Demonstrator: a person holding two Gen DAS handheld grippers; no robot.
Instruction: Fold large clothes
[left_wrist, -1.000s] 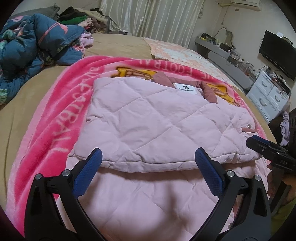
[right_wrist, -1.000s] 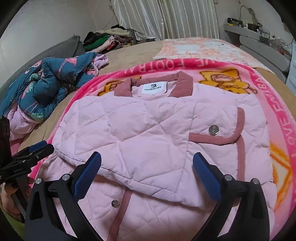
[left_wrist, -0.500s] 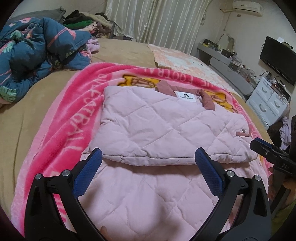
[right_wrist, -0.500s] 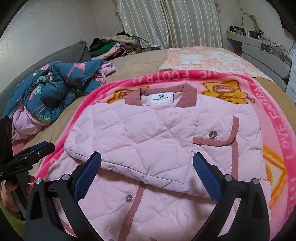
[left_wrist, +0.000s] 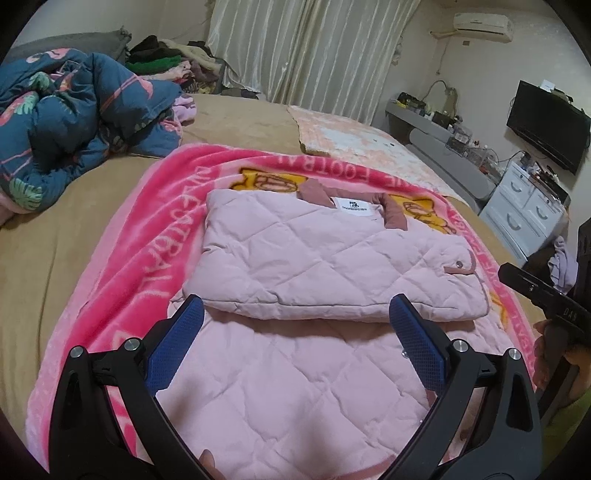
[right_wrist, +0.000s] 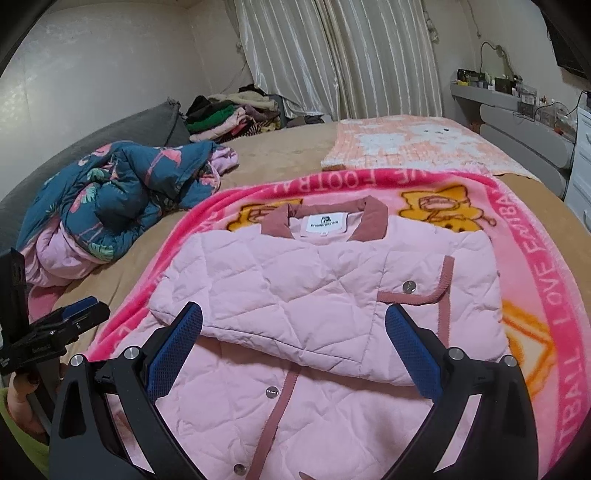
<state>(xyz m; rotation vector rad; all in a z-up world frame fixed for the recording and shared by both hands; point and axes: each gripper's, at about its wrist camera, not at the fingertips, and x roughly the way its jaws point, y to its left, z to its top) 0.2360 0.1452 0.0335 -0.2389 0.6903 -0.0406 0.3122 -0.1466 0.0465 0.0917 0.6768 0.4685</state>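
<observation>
We see a pink quilted jacket (right_wrist: 314, 295) lying flat on a blanket (right_wrist: 535, 295), collar far, its upper part folded over the lower.

You are in a bedroom with pale plaster walls (right_wrist: 110, 66). Long cream curtains (left_wrist: 303, 51) hang closed behind the far edge of the bed (left_wrist: 66, 229), which has a tan cover. An air conditioner (left_wrist: 482, 24) sits high on the right wall. Below it you see a grey shelf (left_wrist: 424, 116) full of small things, a black television (left_wrist: 546, 123) on the wall and a white drawer cabinet (left_wrist: 524, 210). A grey headboard (right_wrist: 122, 136) runs along the left edge of the bed. The light is soft and warm.
</observation>
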